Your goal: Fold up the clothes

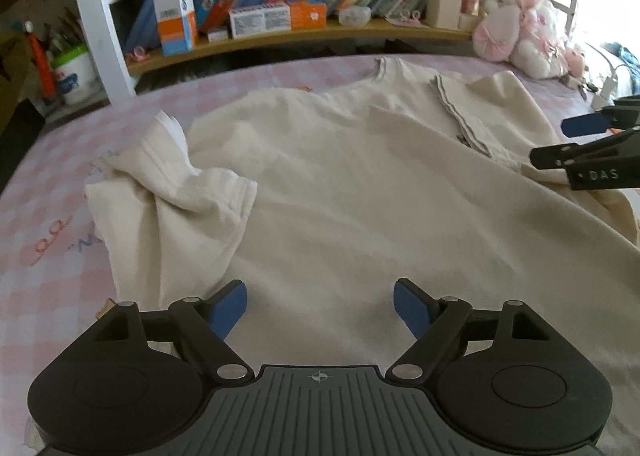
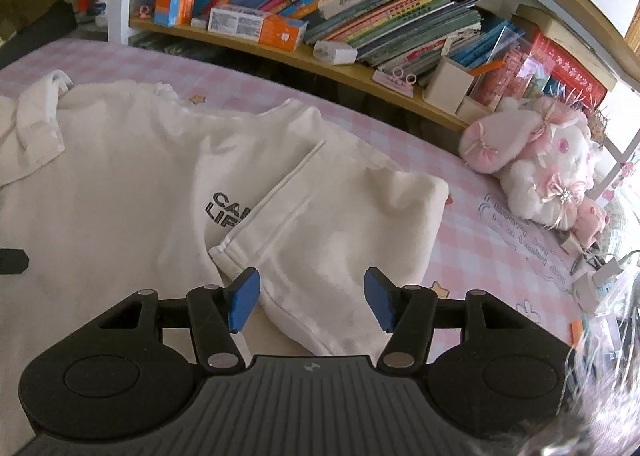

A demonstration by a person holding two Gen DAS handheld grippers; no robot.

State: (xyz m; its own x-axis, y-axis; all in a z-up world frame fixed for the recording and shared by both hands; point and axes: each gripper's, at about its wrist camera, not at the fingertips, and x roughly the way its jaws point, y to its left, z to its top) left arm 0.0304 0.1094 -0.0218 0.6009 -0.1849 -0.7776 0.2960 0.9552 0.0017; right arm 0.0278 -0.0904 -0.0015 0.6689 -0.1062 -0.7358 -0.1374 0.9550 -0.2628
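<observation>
A cream T-shirt (image 1: 360, 192) lies spread on a pink checked bed cover (image 1: 48, 256), front up, with dark lettering (image 2: 226, 210) on the chest. Its left sleeve (image 1: 176, 184) lies crumpled. Its right sleeve (image 2: 332, 232) is folded in over the body. My left gripper (image 1: 320, 310) hovers open over the lower body of the shirt, nothing between its blue pads. My right gripper (image 2: 312, 300) is open, its jaws either side of the folded sleeve's lower edge. The right gripper (image 1: 560, 140) also shows in the left wrist view at the right edge, open above the shirt's side.
A wooden shelf (image 1: 304, 36) with books and boxes runs along the far side of the bed. A pink and white plush toy (image 2: 536, 168) sits at the far right. Chargers and cables (image 2: 596, 276) lie at the right edge. A white bookcase post (image 1: 100, 16) stands at far left.
</observation>
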